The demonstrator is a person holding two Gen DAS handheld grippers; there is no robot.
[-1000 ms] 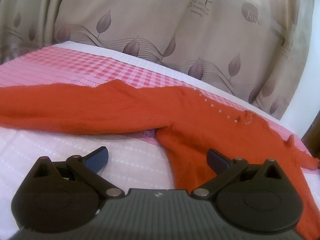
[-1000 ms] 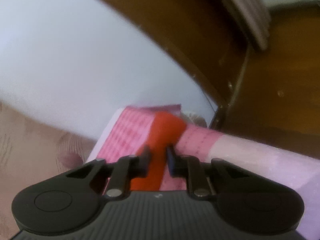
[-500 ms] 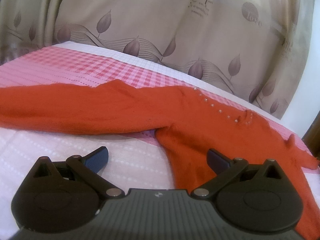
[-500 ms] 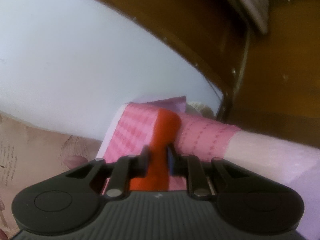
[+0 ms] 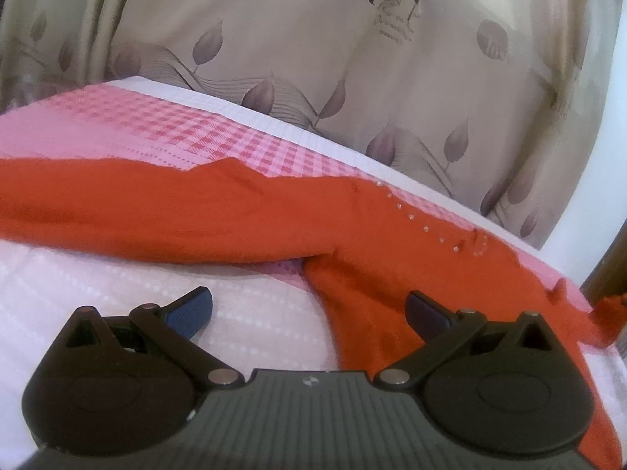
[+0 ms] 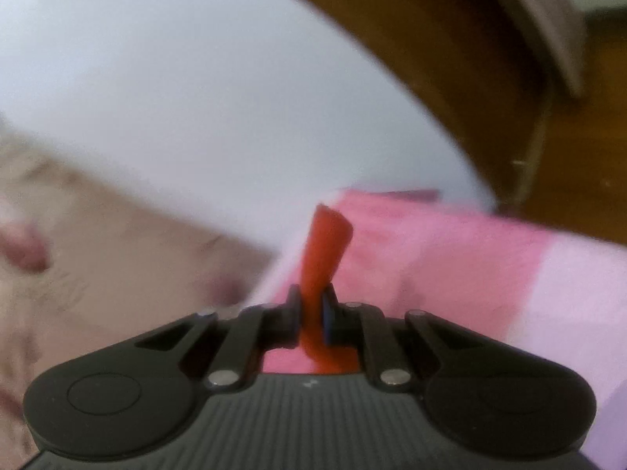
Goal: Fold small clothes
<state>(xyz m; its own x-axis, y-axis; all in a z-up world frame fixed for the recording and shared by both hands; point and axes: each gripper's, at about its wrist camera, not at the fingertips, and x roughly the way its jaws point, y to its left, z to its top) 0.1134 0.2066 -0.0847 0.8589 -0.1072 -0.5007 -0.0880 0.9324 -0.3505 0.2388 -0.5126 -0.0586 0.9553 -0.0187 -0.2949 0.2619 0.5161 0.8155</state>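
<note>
The right gripper [image 6: 312,309] has its jaws clamped on a strip of the orange sweater [image 6: 325,243] (blurred, perhaps a sleeve end); the left gripper [image 5: 309,307] hangs spread wide above the sweater [image 5: 196,211], which lies flat on the pink bedspread [image 5: 137,125]; a leaf-print curtain [image 5: 313,39] hangs behind.

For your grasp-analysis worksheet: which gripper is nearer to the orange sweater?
Right. The right gripper is shut on a fold of the orange sweater, touching it. The left gripper hangs open just short of the sweater's body, fingers gripping nothing.
</note>
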